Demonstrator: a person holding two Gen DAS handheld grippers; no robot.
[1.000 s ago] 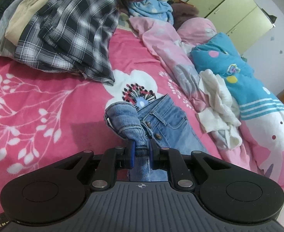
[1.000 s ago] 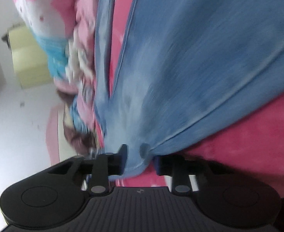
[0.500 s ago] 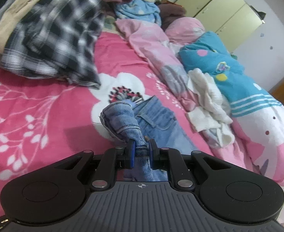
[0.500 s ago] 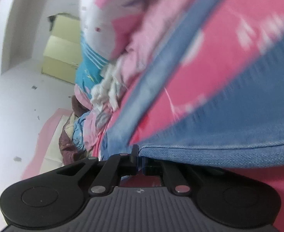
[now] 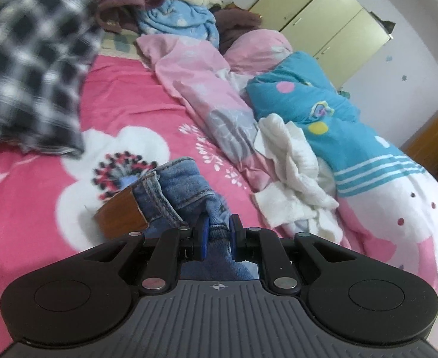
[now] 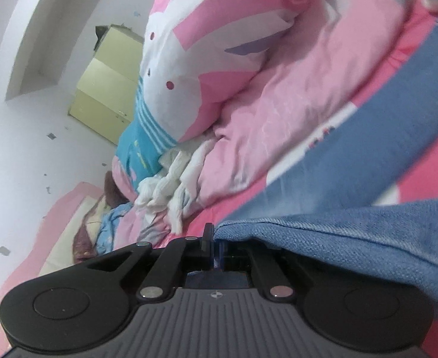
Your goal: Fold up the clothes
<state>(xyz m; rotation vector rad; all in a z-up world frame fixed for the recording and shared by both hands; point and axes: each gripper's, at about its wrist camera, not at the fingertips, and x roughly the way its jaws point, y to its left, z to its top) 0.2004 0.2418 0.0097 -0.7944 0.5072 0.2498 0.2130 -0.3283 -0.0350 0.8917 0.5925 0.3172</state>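
Note:
The blue jeans hang bunched from my left gripper, which is shut on a fold of the waistband. A brown leather patch on the waistband faces the camera. Below lies the pink flowered bedspread. In the tilted right wrist view, my right gripper is shut on an edge of the jeans. That denim drapes over its right finger and hides it. Another stretch of denim runs across the bedspread further off.
A black-and-white plaid shirt lies at the left. Along the right run a pink quilt, a white cloth and a blue cartoon quilt. Brown and light-blue clothes are piled at the back. A yellow-green wardrobe stands behind the bed.
My right gripper closed on the denim edge, rolled and rose with it. My left gripper carried the waistband across the bed, and the brown patch turned into view.

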